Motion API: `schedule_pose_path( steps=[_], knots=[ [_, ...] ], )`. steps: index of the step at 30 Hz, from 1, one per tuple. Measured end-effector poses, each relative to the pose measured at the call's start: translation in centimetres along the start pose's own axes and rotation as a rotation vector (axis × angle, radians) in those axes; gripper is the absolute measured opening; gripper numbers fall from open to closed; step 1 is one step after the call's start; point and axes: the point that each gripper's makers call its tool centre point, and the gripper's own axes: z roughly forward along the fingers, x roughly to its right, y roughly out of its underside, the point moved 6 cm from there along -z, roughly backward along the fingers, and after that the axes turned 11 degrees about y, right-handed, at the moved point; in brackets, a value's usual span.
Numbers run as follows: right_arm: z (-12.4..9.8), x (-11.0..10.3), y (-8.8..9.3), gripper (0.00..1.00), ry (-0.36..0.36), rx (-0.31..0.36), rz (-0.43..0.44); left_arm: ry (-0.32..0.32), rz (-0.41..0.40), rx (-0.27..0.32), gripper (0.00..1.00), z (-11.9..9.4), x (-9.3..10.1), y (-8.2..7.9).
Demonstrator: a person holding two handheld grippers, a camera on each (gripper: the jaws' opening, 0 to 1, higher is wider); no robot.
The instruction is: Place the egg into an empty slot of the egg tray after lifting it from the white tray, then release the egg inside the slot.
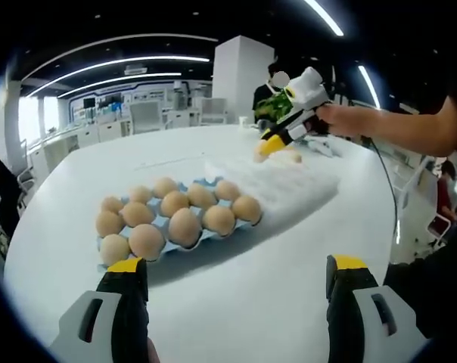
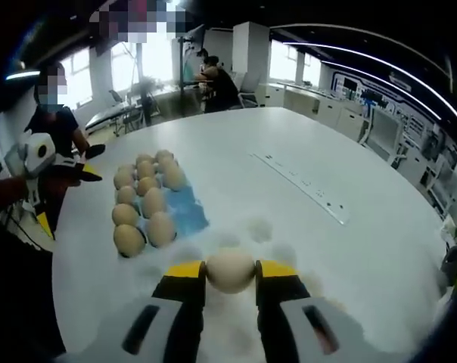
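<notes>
With the right tongs point(image 2: 230, 274) clamped on the pale tan egg point(image 2: 230, 271) just over the white foam tray point(image 2: 247, 231), I'd lift straight up, keep the squeeze light, then carry toward the blue moulded egg tray point(image 2: 187, 208). Free blue slots show on its side nearest the white tray. Left tongs point(image 1: 236, 274) gape wide, holding nothing, above the round white surface point(image 1: 289, 249) near the egg tray.
</notes>
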Motion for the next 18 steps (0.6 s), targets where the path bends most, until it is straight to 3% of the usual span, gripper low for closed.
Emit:
schedule_pose_path(
  steps=[18],
  knots=[
    [2.1,-2.1,-1.6,0.26,-0.053,0.036,0.031,-0.017,-0.011,0.004,1.00,-0.3,-0.4,0.2]
  ],
)
